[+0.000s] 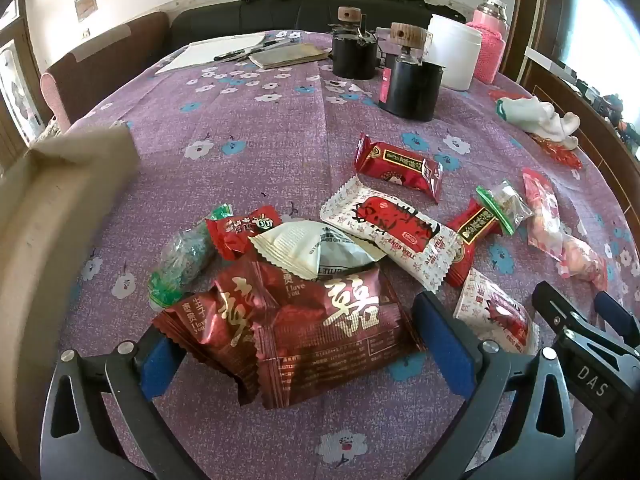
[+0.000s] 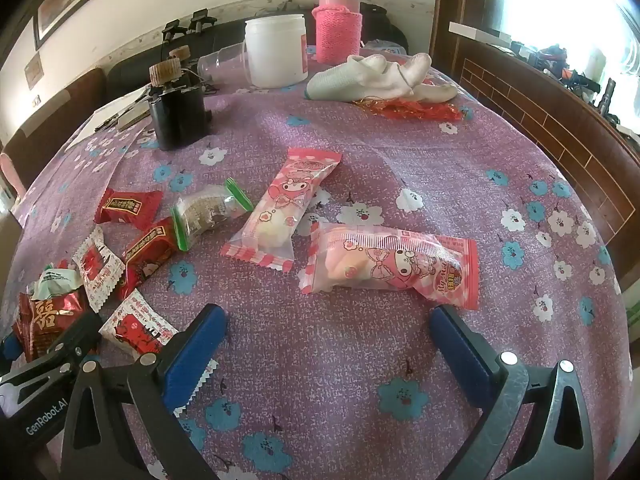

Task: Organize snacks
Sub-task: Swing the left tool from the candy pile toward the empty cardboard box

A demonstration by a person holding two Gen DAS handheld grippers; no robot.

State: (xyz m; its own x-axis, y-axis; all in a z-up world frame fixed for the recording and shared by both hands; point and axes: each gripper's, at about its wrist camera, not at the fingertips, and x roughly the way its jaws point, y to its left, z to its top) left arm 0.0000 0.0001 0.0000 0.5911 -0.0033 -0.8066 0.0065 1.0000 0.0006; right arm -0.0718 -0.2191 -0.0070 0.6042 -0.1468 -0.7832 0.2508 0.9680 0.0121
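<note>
Purple floral cloth (image 2: 360,160) covered the table, with the snacks scattered loose across it, so the sorting looked barely begun. The left gripper (image 1: 296,340) hung with its fingers spread wide on either side of a dark red foil packet (image 1: 320,328), apparently not yet pinching it; closing squarely on that slippery, puffy wrapper seemed the next need, then carrying it toward the cardboard box (image 1: 60,208) at the far left. The right gripper (image 2: 328,344) was likewise open and empty over bare cloth, just short of a pink cartoon packet (image 2: 392,268). Beyond stood a white tub (image 2: 276,52), a pink flask (image 2: 338,20), black holders, and a dark sofa against the wall.
</note>
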